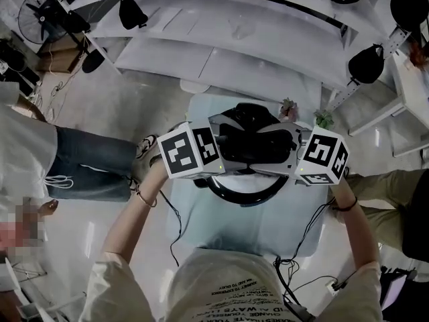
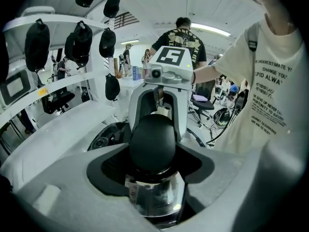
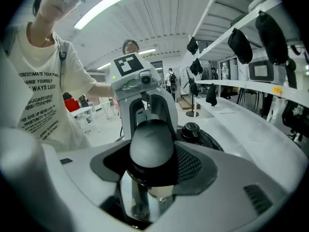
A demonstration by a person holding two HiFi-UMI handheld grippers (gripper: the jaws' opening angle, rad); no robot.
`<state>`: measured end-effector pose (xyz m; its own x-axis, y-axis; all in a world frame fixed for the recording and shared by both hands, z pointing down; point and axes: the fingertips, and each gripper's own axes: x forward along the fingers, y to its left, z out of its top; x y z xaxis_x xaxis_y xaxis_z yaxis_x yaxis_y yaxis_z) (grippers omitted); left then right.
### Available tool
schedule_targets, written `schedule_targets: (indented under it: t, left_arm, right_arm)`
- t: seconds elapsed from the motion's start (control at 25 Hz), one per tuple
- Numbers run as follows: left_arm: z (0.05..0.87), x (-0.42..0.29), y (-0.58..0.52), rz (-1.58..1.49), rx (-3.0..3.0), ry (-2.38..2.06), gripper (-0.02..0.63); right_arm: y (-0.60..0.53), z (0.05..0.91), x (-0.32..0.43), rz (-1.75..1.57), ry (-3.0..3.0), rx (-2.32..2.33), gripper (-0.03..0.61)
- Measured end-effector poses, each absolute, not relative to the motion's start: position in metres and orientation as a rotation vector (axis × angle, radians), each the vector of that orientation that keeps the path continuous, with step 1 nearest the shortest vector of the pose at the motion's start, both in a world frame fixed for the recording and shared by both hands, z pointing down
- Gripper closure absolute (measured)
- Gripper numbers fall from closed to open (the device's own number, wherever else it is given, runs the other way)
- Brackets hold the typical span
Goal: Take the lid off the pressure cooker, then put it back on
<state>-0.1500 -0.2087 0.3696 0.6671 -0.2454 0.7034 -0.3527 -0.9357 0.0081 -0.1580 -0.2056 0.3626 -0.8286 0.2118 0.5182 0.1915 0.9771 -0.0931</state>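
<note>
- The cooker (image 2: 154,195) stood on the surface (image 1: 201,230), its lid (image 3: 192,132) apparently seated. The black handle (image 1: 256,144) ran left to right, equally near either side.
- The left hand-held gripper (image 2: 152,151) stood wide, pinching one rounded handle end.
- The right hand-held gripper (image 3: 152,153) pinched the opposite end likewise.

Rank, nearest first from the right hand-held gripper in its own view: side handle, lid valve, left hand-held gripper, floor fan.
1. side handle, between the jaws.
2. lid valve, just beyond, rightward.
3. left hand-held gripper, opposite, on the far side.
4. floor fan, far background.
</note>
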Motion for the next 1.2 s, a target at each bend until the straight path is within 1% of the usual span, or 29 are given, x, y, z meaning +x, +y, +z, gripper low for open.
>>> schedule_targets:
  t: [0.6, 1.2]
  left_arm:
    - [0.385, -0.151, -0.209, 1.117, 2.688, -0.487, 0.322]
    - [0.397, -0.152, -0.206, 1.134, 2.704, -0.507, 0.322]
  right_arm:
    - [-0.206, 0.378, -0.159, 0.088, -2.548, -0.314, 0.302]
    - [-0.203, 0.389, -0.160, 0.054, -2.541, -0.310, 0.302]
